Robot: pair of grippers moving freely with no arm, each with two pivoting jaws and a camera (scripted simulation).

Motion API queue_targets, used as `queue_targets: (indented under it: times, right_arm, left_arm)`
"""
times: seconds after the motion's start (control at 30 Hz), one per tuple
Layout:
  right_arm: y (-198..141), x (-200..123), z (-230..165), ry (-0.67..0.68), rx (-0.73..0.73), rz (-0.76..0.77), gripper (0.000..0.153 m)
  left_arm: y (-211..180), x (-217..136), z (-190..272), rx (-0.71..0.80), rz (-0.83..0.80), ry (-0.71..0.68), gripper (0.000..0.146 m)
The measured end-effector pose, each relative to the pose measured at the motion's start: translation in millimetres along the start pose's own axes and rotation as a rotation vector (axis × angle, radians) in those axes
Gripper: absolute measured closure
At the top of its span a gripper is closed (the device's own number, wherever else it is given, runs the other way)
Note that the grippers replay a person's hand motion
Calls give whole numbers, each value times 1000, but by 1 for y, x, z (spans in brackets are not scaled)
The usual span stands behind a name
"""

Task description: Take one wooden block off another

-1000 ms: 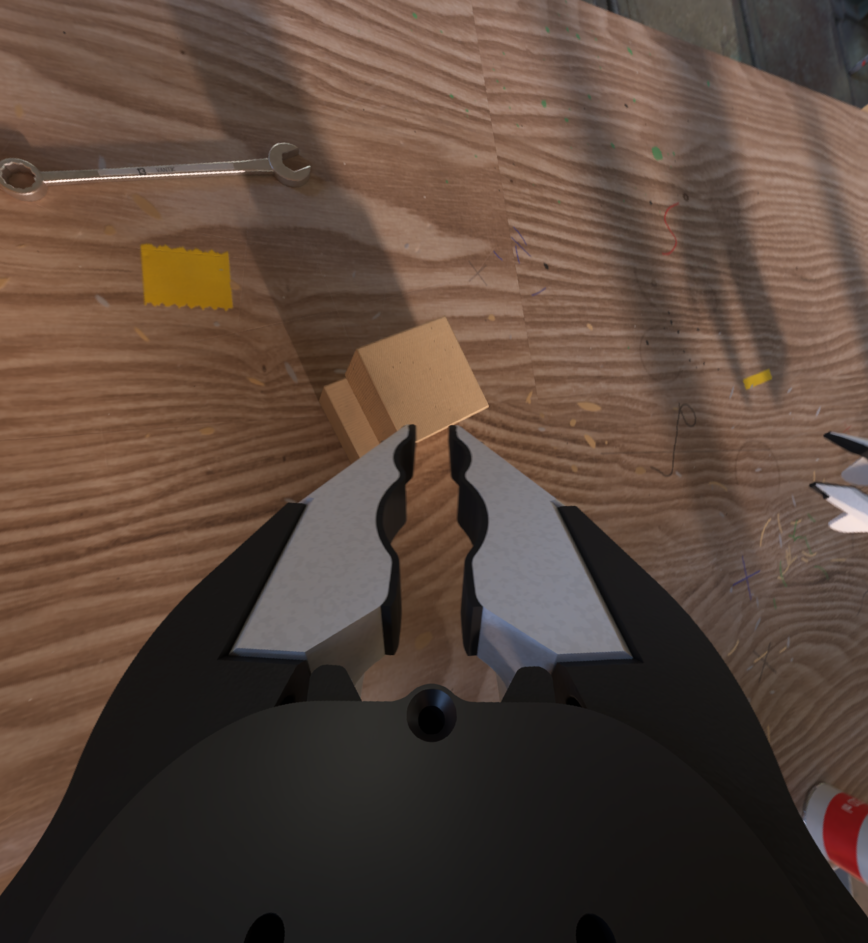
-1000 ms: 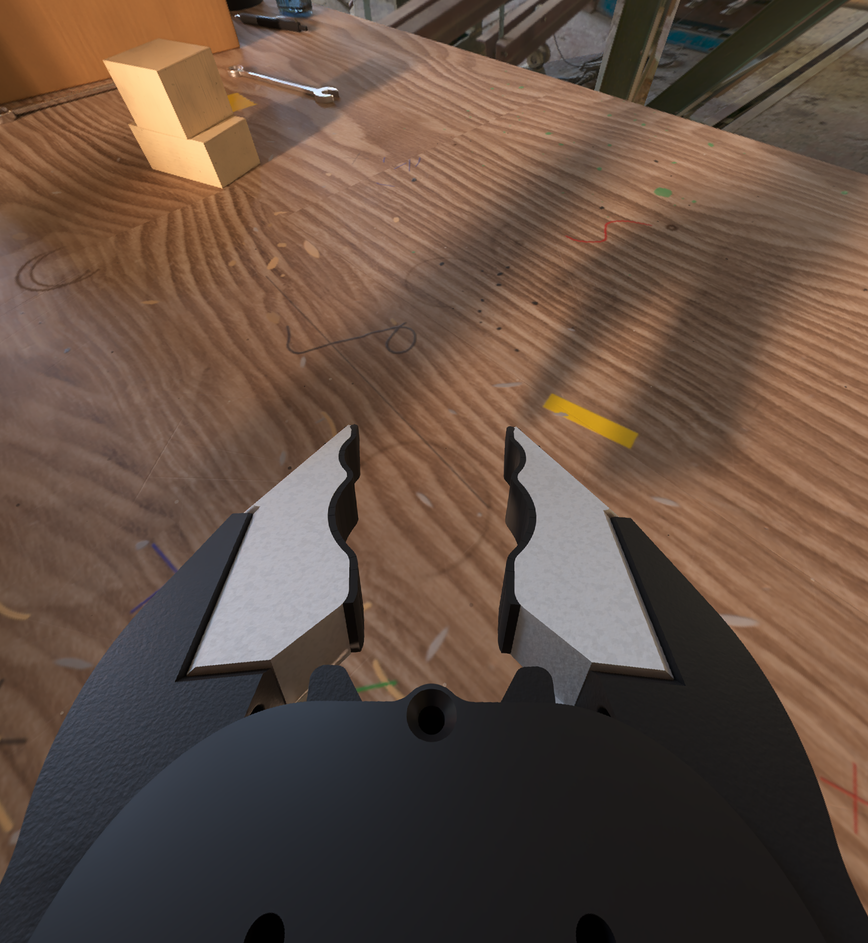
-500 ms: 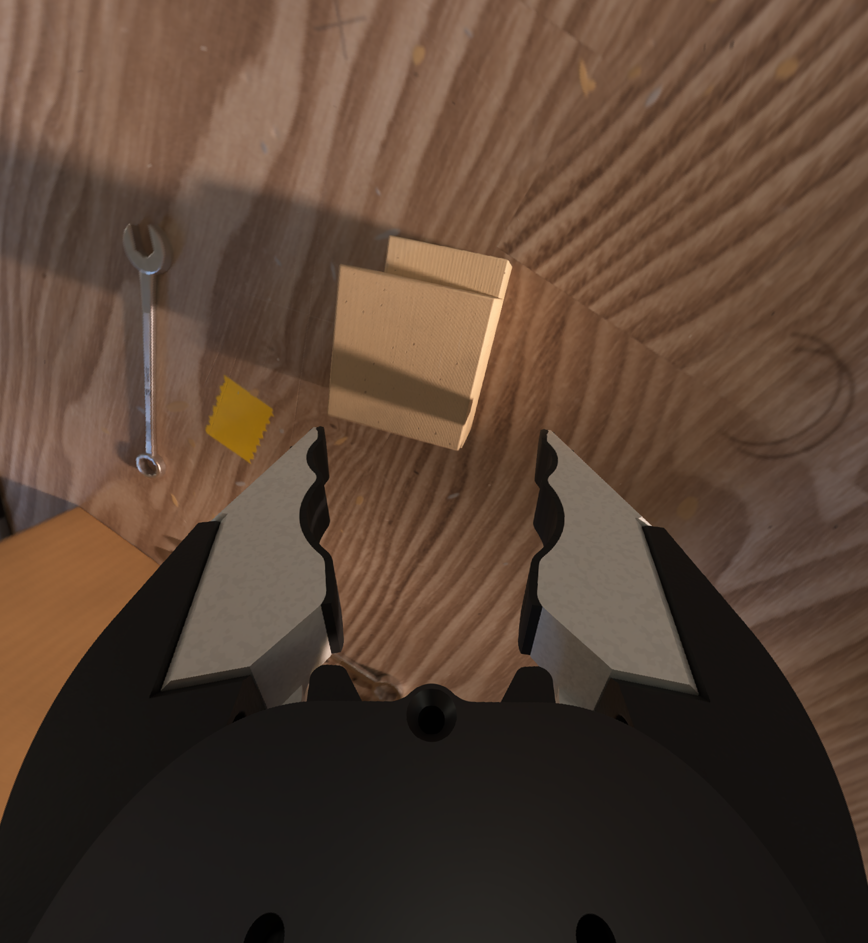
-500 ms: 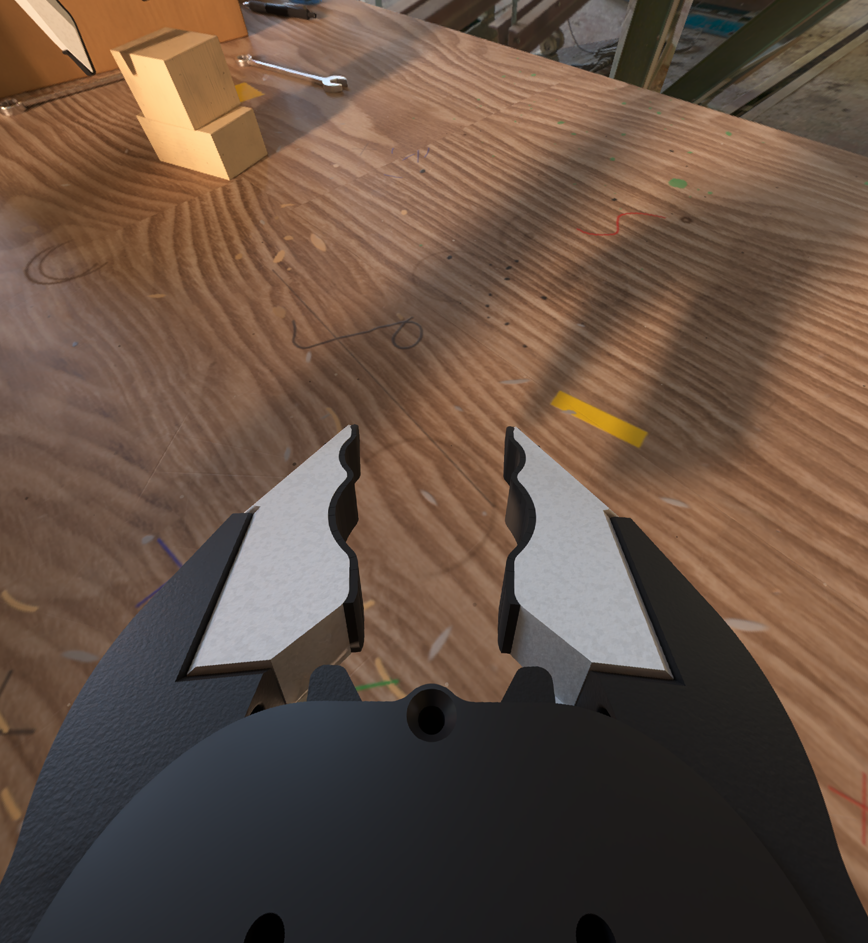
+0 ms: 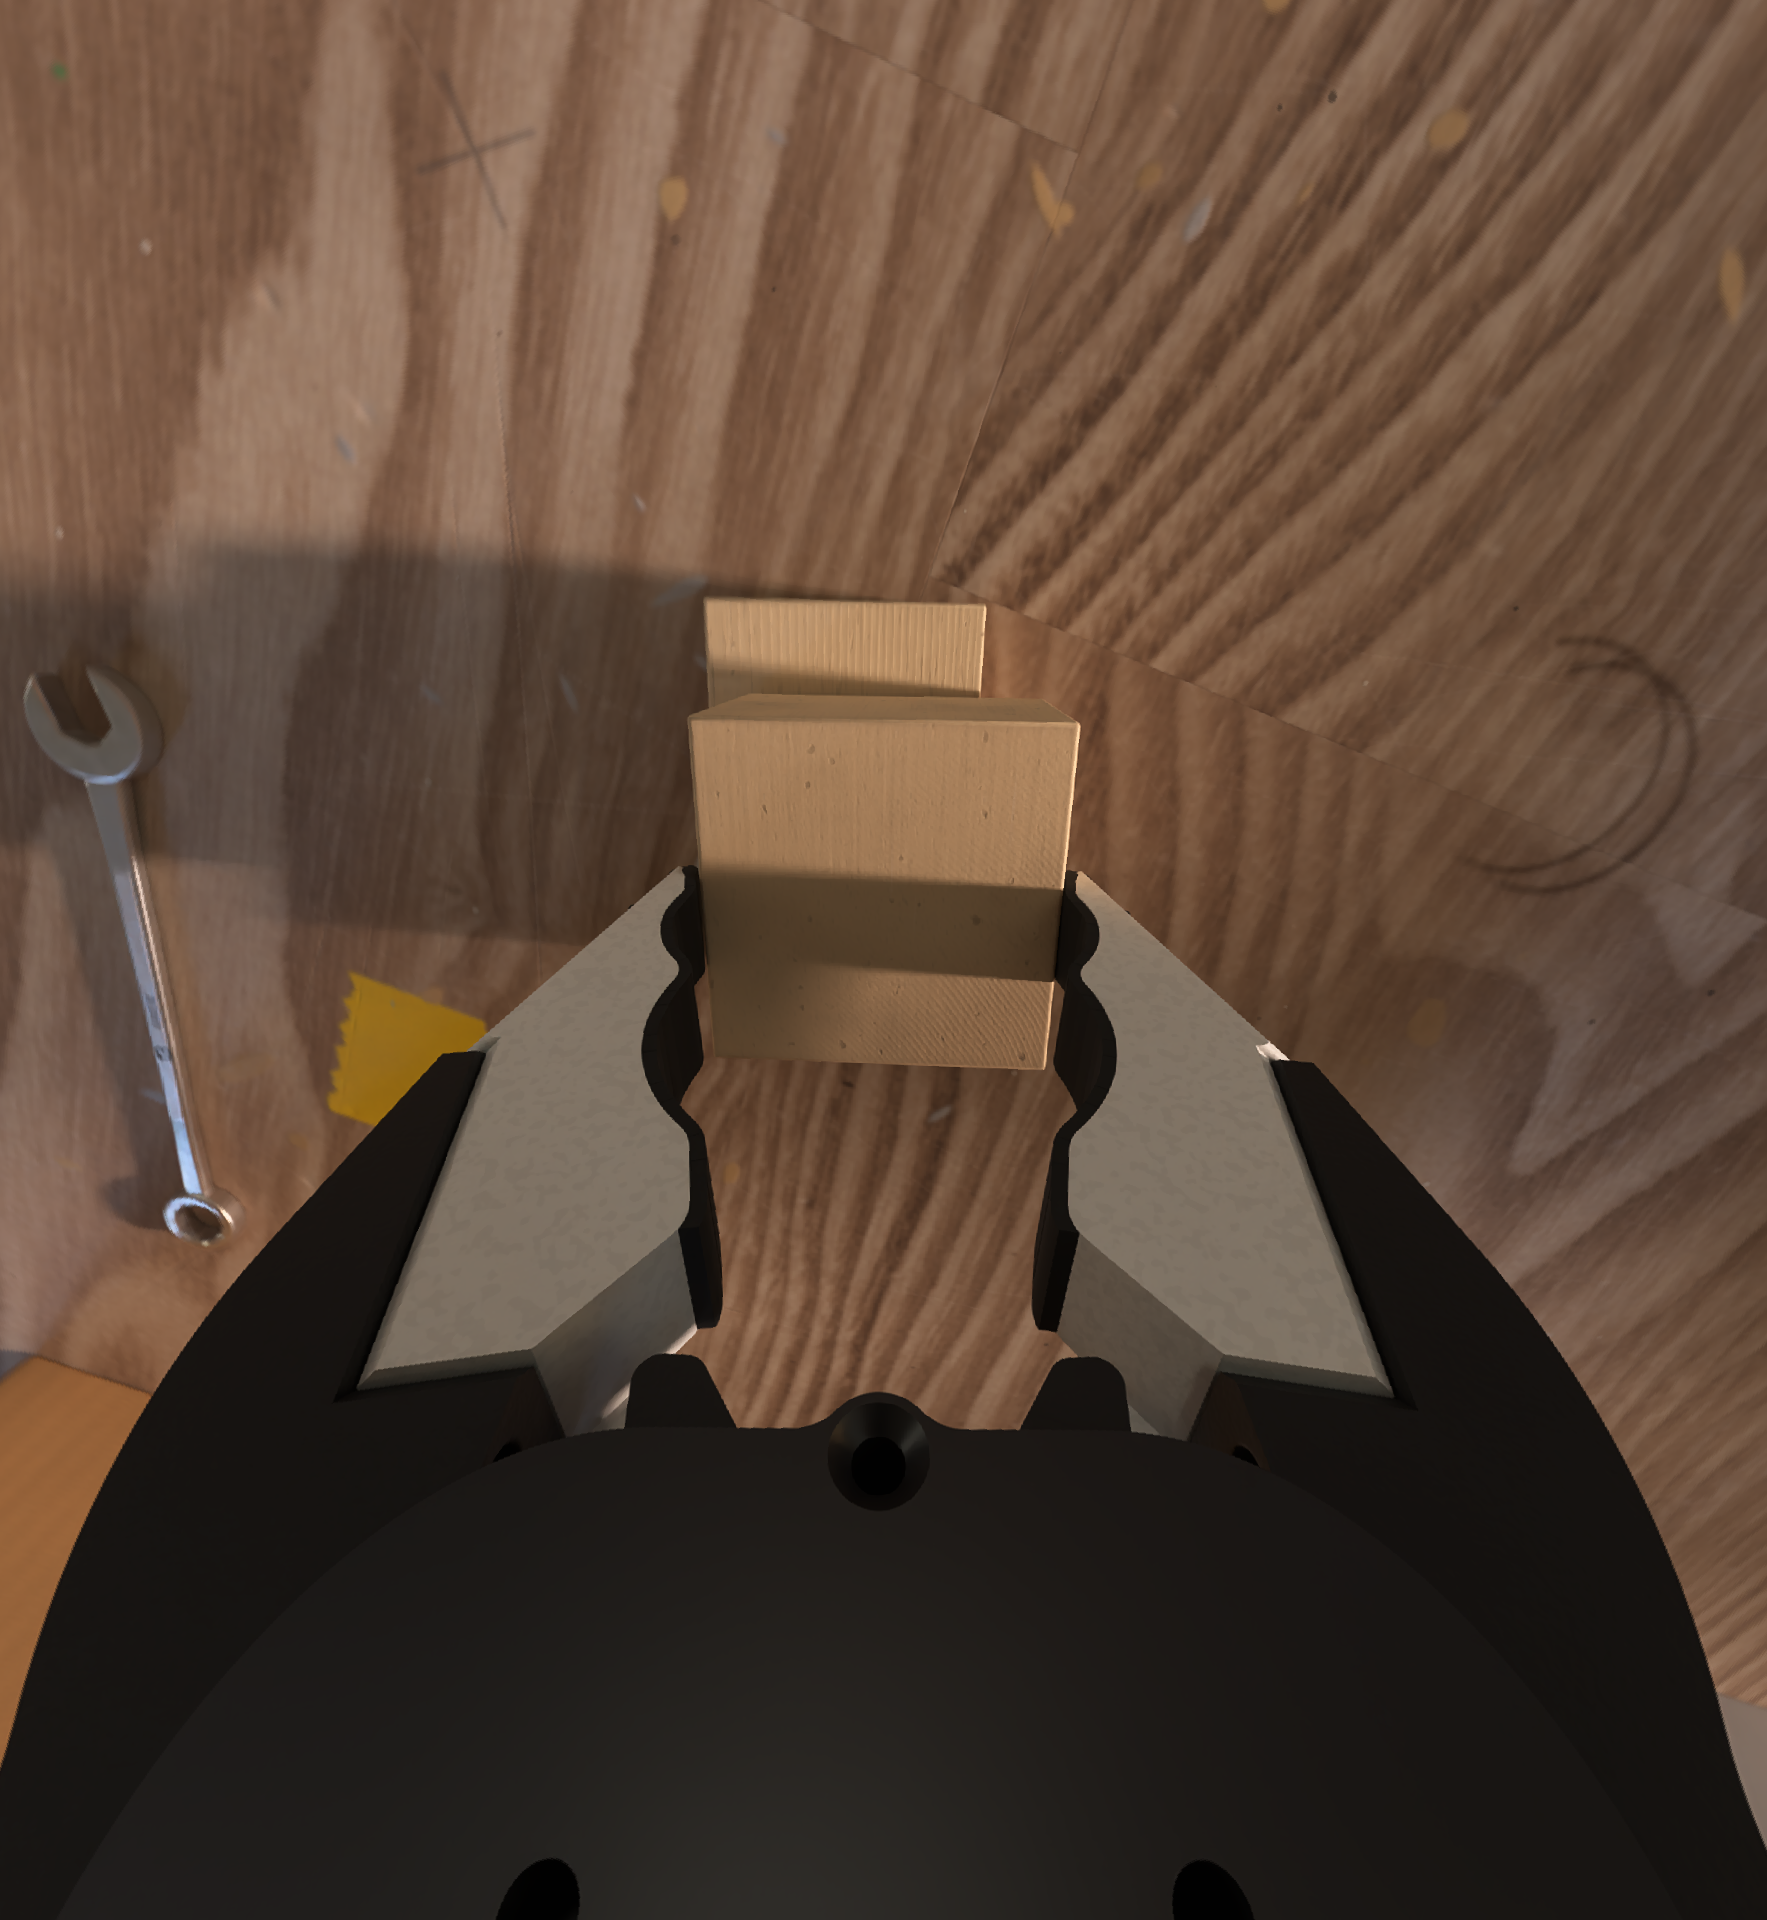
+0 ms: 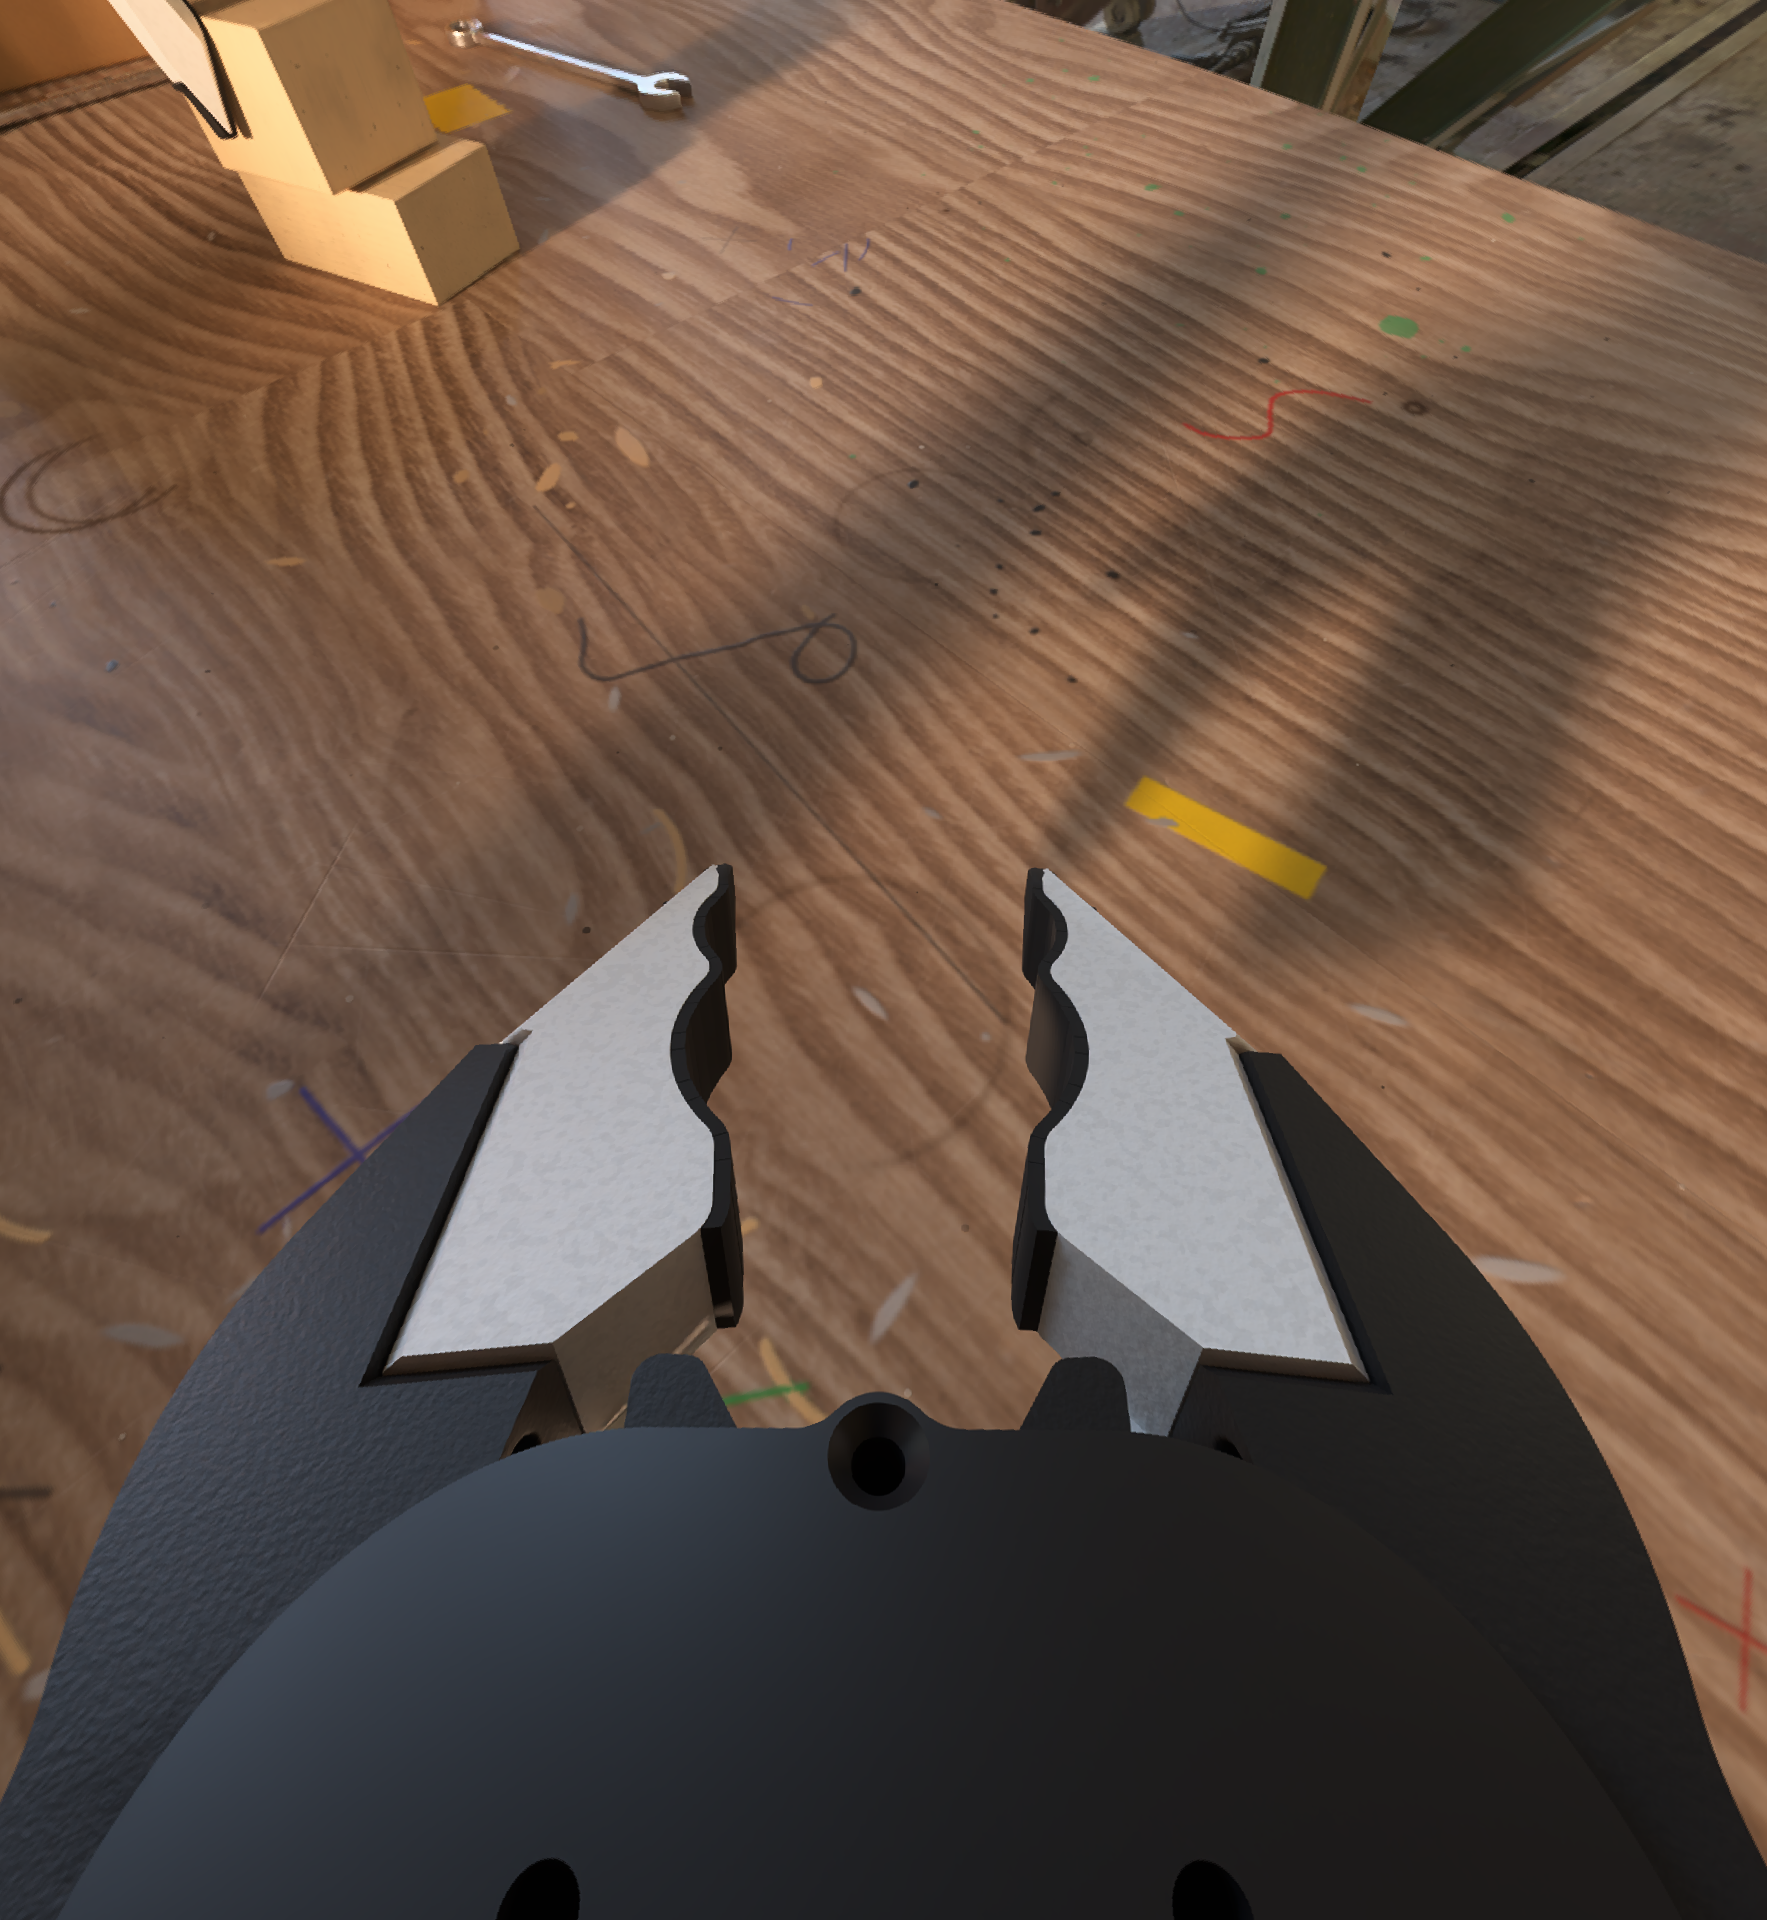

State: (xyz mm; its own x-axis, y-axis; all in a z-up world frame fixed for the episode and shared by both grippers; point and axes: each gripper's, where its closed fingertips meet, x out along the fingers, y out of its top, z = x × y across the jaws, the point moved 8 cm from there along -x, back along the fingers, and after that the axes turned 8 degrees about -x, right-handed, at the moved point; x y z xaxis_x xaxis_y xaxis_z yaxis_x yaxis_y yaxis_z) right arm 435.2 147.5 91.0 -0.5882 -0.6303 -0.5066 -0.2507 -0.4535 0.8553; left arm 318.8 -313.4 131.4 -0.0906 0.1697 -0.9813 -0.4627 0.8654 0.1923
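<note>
1. Upper wooden block [image 5: 884,831] sits on the lower block [image 5: 846,646], at 12 o'clock from the left gripper [image 5: 877,914] — fingers flanking it, grip unconfirmed.
2. Lifting remains — right gripper [image 6: 877,904] hangs open, well apart above the table [image 6: 1274,582].

I see pale tan upper block [image 5: 884,831], brown wavy-grained tabletop [image 5: 1378,468], silver wrench [image 5: 136,935], yellow tape [image 6: 1227,837], my black-and-grey grippers [image 5: 879,883].

pale top block [image 5: 884,831] stacked offset on lower block [image 5: 846,646]

Left claw [image 5: 879,914], right claw [image 6: 879,914] — black bodies, grey scalloped fingers, central screw hole
</note>
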Motion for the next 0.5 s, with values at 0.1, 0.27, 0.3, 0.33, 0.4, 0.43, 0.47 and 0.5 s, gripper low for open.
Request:
queue_targets:
  times: [0.1, 0.27, 0.3, 0.33, 0.4, 0.43, 0.47, 0.5]
  right_arm:
    - [0, 0, 0, 3, 4, 3, 97]
    - [0, -1, -1, -4, -8, 14, 97]
    - [1, -2, -1, -4, -10, 18, 97]
    - [1, -2, -1, -4, -10, 23, 97]
    - [1, -3, -1, -2, -7, 33, 97]
    - [1, -4, 0, 0, -5, 38, 97]
    - [1, -4, 0, 2, -4, 42, 97]
    - [1, -4, 0, 4, -3, 44, 97]
  left_arm:
    - [-12, -18, -2, -84, 82, 50, 78]
    - [-14, -98, 21, -325, 440, 262, 78]
    - [-9, -113, 35, -374, 528, 289, 78]
    - [-3, -125, 54, -427, 606, 311, 78]
    - [14, -138, 97, -498, 699, 349, 78]
    - [24, -138, 120, -515, 728, 363, 78]
    - [35, -134, 142, -523, 742, 356, 78]
    - [45, -127, 161, -539, 745, 351, 78]
